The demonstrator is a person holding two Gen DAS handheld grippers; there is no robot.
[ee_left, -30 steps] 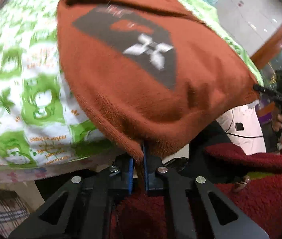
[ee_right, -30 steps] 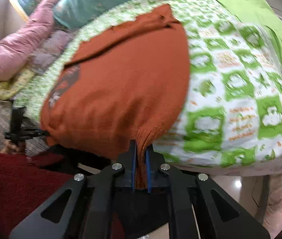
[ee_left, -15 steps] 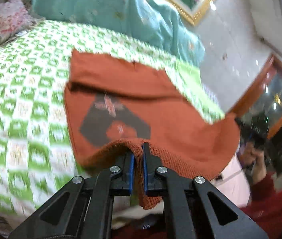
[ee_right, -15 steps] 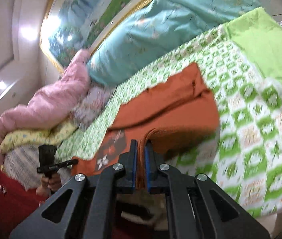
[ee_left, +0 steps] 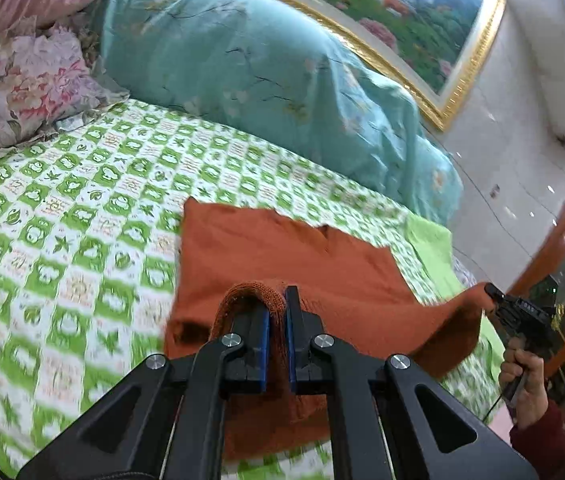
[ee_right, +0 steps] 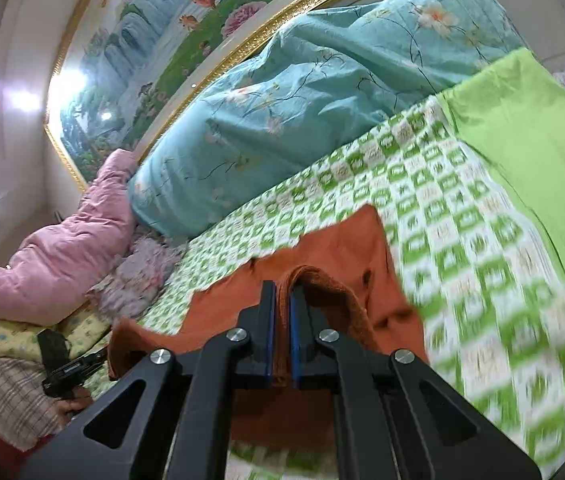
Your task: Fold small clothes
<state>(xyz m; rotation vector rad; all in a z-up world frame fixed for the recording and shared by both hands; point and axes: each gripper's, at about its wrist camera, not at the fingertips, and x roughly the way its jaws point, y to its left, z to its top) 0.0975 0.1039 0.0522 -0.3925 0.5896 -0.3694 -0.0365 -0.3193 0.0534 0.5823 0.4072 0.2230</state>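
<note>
Sweater (ee_left: 314, 264) lies spread on the bed (ee_left: 62, 240), its far edge toward the pillows, long axis running side to side. Left hand-held gripper (ee_left: 278, 304) and right hand-held gripper (ee_right: 282, 296) each pinch a near hem corner, lifted over it, so the fold goes forward toward the far edge

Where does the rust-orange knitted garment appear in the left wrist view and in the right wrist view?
Left wrist view: the orange garment fills the lower middle, its hem pinched in the left gripper.
Right wrist view: lower middle, its hem pinched in the right gripper.
Shared landmark: the teal floral quilt behind it on the bed, upper middle in both views.
</note>
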